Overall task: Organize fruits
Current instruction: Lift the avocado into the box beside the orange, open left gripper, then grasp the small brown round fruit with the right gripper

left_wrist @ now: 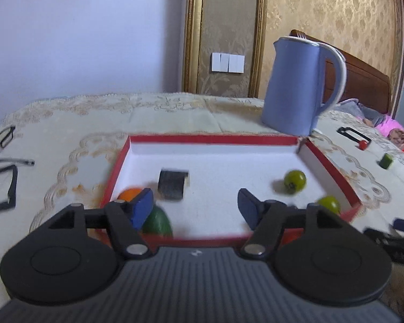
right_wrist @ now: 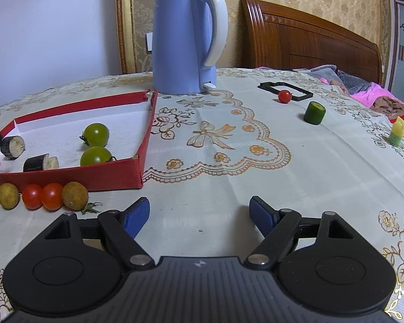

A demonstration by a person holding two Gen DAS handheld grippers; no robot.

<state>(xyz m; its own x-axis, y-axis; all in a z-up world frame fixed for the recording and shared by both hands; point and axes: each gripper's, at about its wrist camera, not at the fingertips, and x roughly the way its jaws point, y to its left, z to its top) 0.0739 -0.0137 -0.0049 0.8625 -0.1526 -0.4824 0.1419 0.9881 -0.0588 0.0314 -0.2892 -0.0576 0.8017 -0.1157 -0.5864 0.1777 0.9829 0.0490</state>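
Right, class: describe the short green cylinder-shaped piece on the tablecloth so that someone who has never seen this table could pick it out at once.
Start at the tall blue kettle at the back of the table, then look right to the flat black frame with a red cherry tomato beside it. Just in front of them stands the green piece, upright on the cloth. Unlike the round tomato, it is a dark green cylinder with a flat, pale cut top.

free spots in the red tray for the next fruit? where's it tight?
Bare floor in the red tray: the back strip by the far wall, and the middle between the dark piece and green tomatoes. Crowded: the near-left corner with the orange fruit, and the row of fruit outside the tray's front.
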